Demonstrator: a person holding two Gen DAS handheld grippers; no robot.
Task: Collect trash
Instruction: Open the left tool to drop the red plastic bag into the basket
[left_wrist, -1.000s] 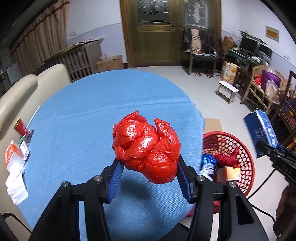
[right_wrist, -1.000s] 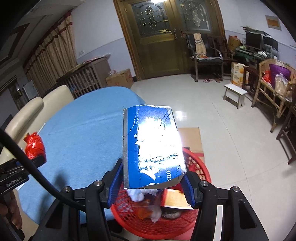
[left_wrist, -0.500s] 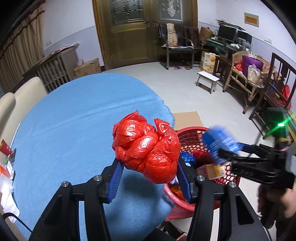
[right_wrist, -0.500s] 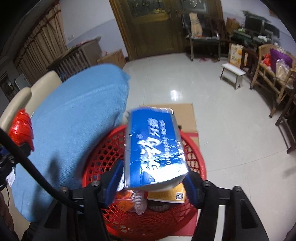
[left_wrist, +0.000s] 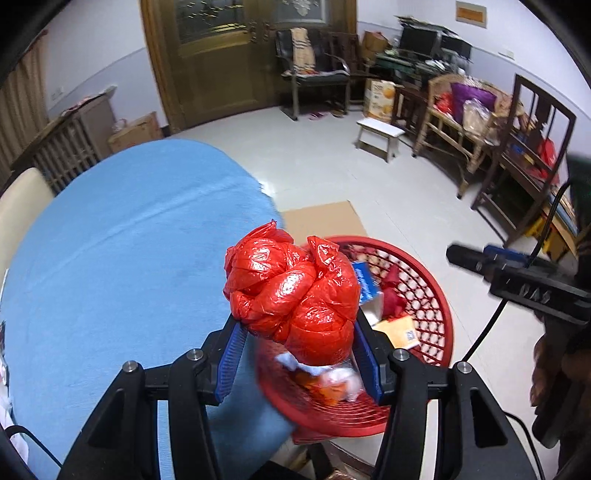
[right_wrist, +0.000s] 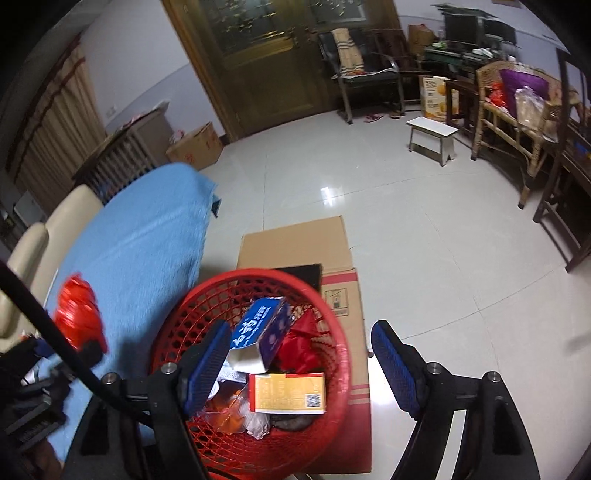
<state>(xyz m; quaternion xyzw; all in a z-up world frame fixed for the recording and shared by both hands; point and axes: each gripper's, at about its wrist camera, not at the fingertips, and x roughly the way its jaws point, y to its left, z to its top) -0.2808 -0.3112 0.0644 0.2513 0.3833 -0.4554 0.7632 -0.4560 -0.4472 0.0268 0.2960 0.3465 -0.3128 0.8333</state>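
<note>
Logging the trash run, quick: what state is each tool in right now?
Left tool: closed on the red plastic bag.
Right tool: jaws opening, nothing between them; the blue box lies in the red basket.

Glossy crinkled plastic bag (left_wrist: 291, 291), plastic lattice basket (right_wrist: 332, 325), matt cloth table cover (left_wrist: 122, 266)
</note>
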